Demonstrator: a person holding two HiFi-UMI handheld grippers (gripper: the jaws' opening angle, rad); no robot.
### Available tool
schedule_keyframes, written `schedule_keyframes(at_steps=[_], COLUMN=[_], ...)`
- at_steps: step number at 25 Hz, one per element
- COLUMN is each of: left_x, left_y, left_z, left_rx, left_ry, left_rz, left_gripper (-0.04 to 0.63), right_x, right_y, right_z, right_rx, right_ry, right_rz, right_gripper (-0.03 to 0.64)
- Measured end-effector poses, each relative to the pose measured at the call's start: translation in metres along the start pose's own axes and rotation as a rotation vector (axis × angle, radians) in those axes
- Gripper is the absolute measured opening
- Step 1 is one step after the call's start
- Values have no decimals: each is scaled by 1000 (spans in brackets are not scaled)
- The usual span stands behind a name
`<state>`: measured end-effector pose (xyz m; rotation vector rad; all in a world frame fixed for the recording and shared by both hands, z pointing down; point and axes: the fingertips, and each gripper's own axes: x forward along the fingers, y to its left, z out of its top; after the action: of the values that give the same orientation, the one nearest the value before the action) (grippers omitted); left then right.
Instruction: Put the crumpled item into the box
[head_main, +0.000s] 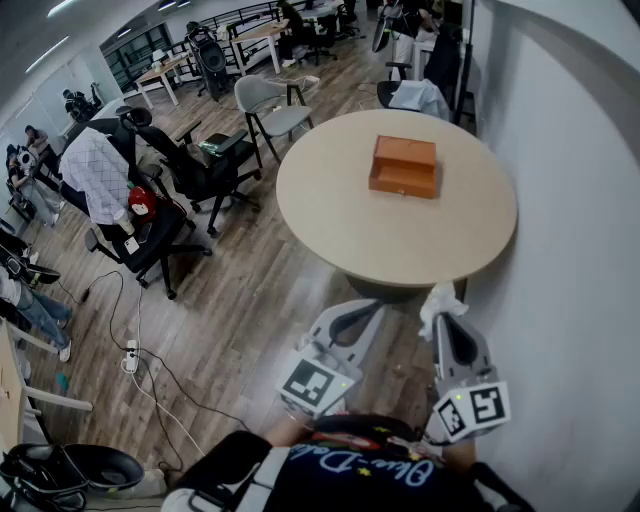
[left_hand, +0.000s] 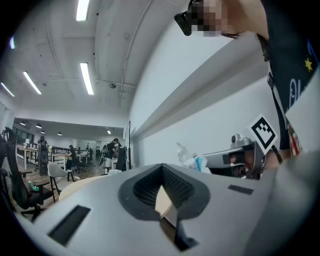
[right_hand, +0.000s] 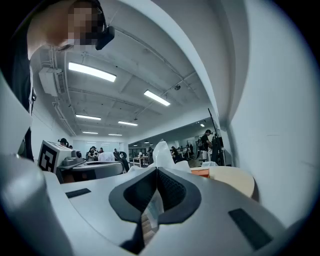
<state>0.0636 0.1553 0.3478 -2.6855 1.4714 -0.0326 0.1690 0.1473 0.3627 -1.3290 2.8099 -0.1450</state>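
Observation:
An orange-brown box (head_main: 404, 166) stands on the round beige table (head_main: 340, 220), toward its far right. My right gripper (head_main: 443, 318) is shut on a white crumpled item (head_main: 438, 300), held just short of the table's near edge. In the right gripper view the crumpled item (right_hand: 162, 154) sticks up past the jaws (right_hand: 156, 172), with the box (right_hand: 200, 171) small beyond it. My left gripper (head_main: 352, 312) hangs beside it to the left, shut with nothing in it. The left gripper view shows its closed jaws (left_hand: 162, 172) and the crumpled item (left_hand: 190, 160) off to the right.
A white wall (head_main: 570, 200) runs close along the table's right side. A grey chair (head_main: 270, 105) and black office chairs (head_main: 200, 170) stand left of the table. Cables and a power strip (head_main: 130, 355) lie on the wood floor. People sit at the far left.

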Motion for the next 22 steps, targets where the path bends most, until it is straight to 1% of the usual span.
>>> schedule_keyframes(at_steps=[5, 8, 12, 18, 22], left_x=[-7, -18, -28, -52, -64], left_y=[6, 15, 26, 72, 94], left_z=[3, 0, -3, -18, -15], left_rx=[-16, -29, -39, -80, -67], left_ry=[-9, -15, -21, -29, -40], left_rz=[-7, -13, -16, 15, 19], left_gripper=[-8, -8, -8, -8, -8], right_x=[0, 4, 10, 47, 64], right_y=[12, 24, 35, 65, 82], right_z=[4, 2, -1, -8, -6], right_rx=[39, 21, 24, 6, -8], right_ry=[-1, -7, 9, 2, -4], right_rz=[-2, -15, -31, -29, -23], right_gripper=[2, 2, 2, 2, 2])
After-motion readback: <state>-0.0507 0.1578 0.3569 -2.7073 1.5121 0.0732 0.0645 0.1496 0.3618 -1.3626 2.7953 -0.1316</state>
